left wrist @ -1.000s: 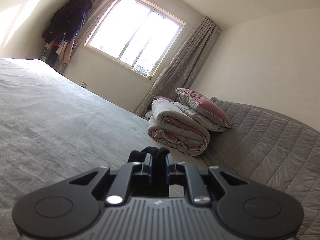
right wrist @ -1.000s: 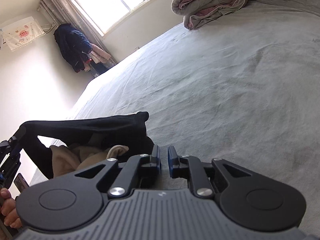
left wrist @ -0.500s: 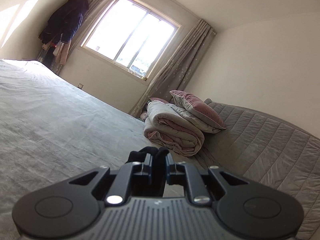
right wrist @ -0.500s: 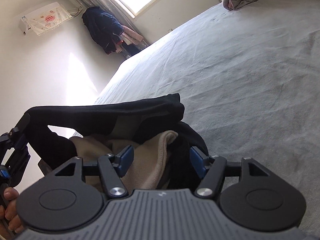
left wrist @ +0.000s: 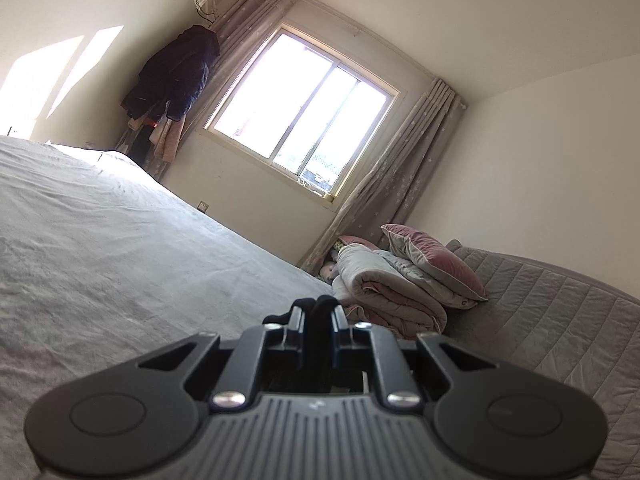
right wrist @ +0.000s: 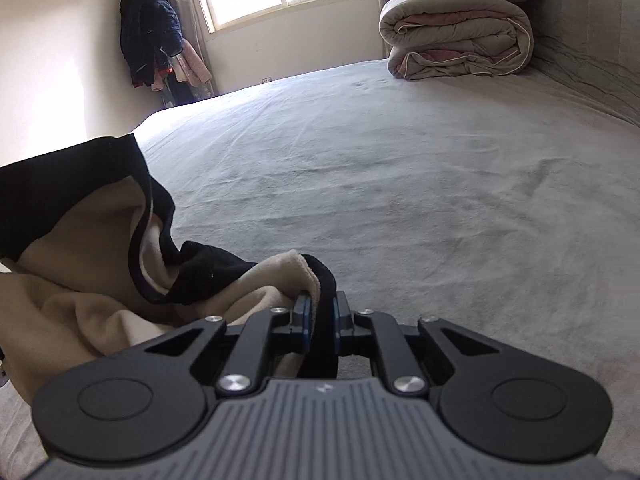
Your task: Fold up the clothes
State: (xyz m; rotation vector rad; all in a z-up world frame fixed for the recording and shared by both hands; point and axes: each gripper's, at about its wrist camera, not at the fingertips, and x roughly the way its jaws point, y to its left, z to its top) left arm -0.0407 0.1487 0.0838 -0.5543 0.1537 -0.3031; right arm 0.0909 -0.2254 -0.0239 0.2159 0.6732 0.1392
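Observation:
A black garment with a beige fleece lining hangs bunched at the left of the right wrist view, over the grey bed. My right gripper is shut on a fold of that garment, black cloth and beige lining pinched between the blue pads. In the left wrist view my left gripper is shut on a bunch of black cloth of the same garment, held above the bed. The rest of the garment is hidden below that gripper's body.
A rolled quilt and pillows lie at the head of the bed by the quilted grey headboard. Dark coats hang in the corner beside the window. Wide flat sheet stretches ahead of both grippers.
My right gripper opened over the garment's edge, then shut on it, and swung to face the quilt. The left gripper tilted upward, still shut on the black cloth.

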